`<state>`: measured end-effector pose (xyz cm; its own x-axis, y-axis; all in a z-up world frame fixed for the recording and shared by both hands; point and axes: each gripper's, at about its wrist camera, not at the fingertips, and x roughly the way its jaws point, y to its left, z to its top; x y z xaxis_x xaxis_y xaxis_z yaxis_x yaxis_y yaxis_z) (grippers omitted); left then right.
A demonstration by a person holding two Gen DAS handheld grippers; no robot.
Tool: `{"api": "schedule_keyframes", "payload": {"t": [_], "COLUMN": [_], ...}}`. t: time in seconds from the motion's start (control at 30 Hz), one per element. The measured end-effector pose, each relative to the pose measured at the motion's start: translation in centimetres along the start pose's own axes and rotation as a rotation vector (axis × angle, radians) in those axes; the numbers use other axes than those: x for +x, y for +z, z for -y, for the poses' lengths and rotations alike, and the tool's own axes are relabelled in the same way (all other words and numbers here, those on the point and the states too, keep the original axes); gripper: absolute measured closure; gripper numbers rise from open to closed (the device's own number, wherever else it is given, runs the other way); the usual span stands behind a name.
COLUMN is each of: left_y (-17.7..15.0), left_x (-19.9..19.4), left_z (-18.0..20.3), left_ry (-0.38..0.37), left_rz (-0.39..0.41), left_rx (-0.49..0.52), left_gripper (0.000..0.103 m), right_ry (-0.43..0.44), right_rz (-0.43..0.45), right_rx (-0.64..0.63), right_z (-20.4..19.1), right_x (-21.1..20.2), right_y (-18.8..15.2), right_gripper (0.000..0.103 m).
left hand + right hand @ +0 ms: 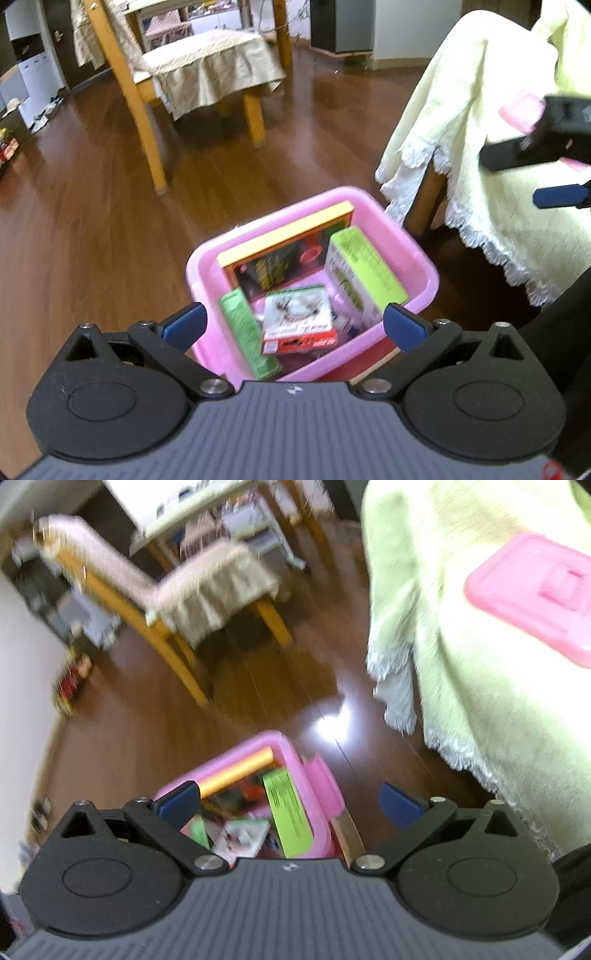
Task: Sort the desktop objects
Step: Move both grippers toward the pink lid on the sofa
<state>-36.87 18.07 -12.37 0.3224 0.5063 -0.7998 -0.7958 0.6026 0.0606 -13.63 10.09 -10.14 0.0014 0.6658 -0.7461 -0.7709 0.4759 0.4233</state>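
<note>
Brown wooden floor (92, 221) across both views, bearing all else. Pale yellow-green cloth (480, 129) with a white lace hem draped over furniture at right; wooden chair (177, 74) with a beige cover standing well apart at upper left.

Pink plastic bin (413, 258) on the floor just beside the draped furniture, open-topped, seen from above in the left wrist view and partly hidden behind the tool body in the right wrist view (314, 771). Inside the bin, from larger to smaller:
- orange-edged box (280, 236) leaning against the far wall
- light green carton (365, 269) along the right wall, tilted
- white and red box (299, 321) lying flat near the middle
- narrow green box (247, 332) at the left, slanted

Pink lid (535, 594) resting on the cloth at upper right, well apart from the bin.

Left tool (295, 325) above the near side of the bin, blue pads spread wide, nothing between them. Right tool (291, 801) likewise spread wide and empty, above the bin's near corner; also visible at the right edge of the left wrist view (546, 177), in front of the cloth. Both views blurred; print on the boxes unreadable
</note>
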Motion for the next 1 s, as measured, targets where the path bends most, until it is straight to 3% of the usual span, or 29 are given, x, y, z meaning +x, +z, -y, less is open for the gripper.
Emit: {"api": "schedule_keyframes", "payload": {"t": [0.13,0.3,0.6,1.0], "left_y": [2.2,5.7,12.8,16.7], "left_x": [0.3,1.1,4.6,8.9], "left_z": [2.1,6.6,16.2,24.5], "left_ry": [-0.035,-0.113,-0.271,-0.422], "left_rz": [0.022,0.049,0.088,0.110], "left_rx": [0.038,0.137,0.188,0.160], "left_gripper": [0.001,0.001,0.001,0.001], "right_ry": [-0.023,-0.136,-0.324,-0.388], "right_rz": [0.090,0.124,0.050,-0.023], "right_rx": [0.046,0.075,-0.074,-0.329], "right_z": [3.6,9.5,17.5,22.6], "right_x": [-3.4,-6.0,-7.9,-7.2], "right_y": [2.5,6.1,13.1,19.0], "right_gripper": [0.001,0.001,0.001,0.001]}}
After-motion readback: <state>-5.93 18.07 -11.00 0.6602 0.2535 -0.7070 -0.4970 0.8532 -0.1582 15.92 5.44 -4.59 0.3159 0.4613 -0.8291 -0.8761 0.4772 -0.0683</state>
